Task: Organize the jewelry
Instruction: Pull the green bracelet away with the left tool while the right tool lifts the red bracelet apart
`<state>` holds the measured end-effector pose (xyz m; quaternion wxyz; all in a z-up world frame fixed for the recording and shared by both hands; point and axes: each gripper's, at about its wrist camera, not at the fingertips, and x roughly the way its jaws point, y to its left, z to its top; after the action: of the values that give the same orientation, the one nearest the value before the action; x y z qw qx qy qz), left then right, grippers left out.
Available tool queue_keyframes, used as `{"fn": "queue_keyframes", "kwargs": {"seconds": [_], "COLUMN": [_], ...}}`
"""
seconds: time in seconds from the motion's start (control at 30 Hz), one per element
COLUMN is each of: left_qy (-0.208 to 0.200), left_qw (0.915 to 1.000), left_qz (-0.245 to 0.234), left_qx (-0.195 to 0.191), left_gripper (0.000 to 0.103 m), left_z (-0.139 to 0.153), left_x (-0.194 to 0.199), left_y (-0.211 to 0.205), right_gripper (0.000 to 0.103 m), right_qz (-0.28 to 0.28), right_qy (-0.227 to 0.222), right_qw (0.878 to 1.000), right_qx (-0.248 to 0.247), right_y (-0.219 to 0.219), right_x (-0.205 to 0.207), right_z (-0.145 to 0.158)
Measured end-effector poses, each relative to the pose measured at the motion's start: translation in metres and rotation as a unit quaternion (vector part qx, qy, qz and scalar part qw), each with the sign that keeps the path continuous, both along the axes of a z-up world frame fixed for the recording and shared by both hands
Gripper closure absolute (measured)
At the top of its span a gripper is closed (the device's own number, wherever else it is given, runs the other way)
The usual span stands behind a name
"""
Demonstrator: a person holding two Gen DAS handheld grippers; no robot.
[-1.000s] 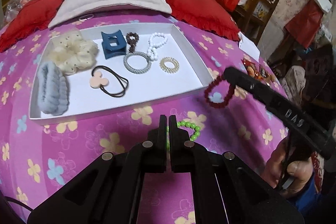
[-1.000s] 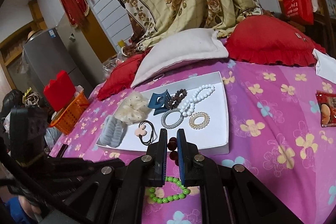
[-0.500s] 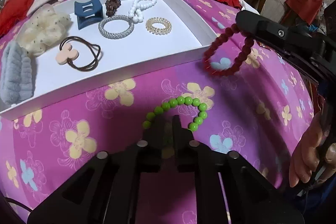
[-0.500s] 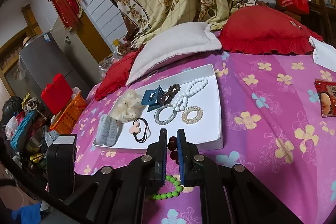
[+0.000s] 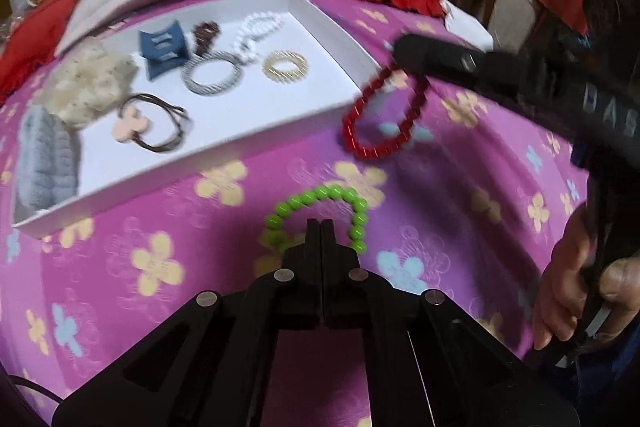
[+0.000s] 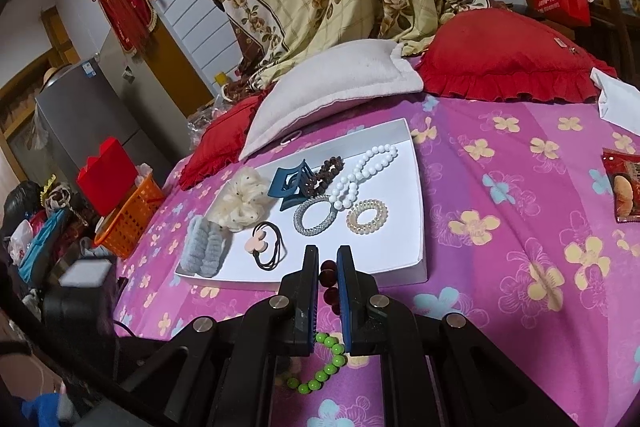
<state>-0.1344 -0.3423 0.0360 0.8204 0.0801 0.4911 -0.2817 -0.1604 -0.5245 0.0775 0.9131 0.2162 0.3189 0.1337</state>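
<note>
The right gripper (image 6: 328, 263) clenched the red bead bracelet (image 5: 380, 123), dangling just beside the white tray (image 5: 328, 23). It needed lifting clear over the rim before release. The left gripper (image 5: 320, 227) hung pressed shut, empty, above the green bead bracelet (image 5: 320, 211)

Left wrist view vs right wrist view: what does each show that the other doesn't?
Left wrist only: the red bead bracelet hanging whole from the right gripper, and the hand on its handle.

Right wrist only: the orange basket, fridge and snack packet.

Both: the white tray of hair ties and bracelets, and the green bead bracelet on the bedspread.
</note>
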Motion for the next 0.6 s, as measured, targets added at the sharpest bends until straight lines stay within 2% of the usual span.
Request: {"fn": "queue_keyframes", "kwargs": {"seconds": [0.2,0.27,0.33,0.37,0.43,0.6], "left_qy": [0.002,0.012,0.009,0.0,-0.014,-0.014], "left_qw": [0.9997,0.9996,0.9998,0.9998,0.9999,0.9986], "left_qz": [0.026,0.025,0.02,0.018,0.007,-0.032], "left_qx": [-0.001,-0.003,0.0,0.0,0.004,0.039], "left_gripper": [0.103,0.096,0.059,0.054,0.053,0.054], "left_z": [0.003,-0.002,-0.005,-0.005,-0.004,-0.018], "left_x": [0.012,0.014,0.011,0.01,0.006,0.009], "left_y": [0.014,0.015,0.014,0.012,0.007,-0.014], "right_gripper": [0.095,0.095,0.095,0.095,0.095,0.095], "right_qz": [0.002,0.001,0.002,0.002,0.002,0.002], "right_qy": [0.001,0.0,0.0,0.0,0.001,0.003], "right_qw": [1.0,1.0,1.0,1.0,1.0,1.0], "right_qx": [0.002,0.002,0.002,0.001,0.001,0.002], "right_y": [0.0,0.0,0.001,0.0,0.001,0.001], "right_x": [0.0,0.0,0.0,0.0,0.0,-0.002], "right_z": [0.001,0.001,0.001,0.001,0.0,-0.001]}}
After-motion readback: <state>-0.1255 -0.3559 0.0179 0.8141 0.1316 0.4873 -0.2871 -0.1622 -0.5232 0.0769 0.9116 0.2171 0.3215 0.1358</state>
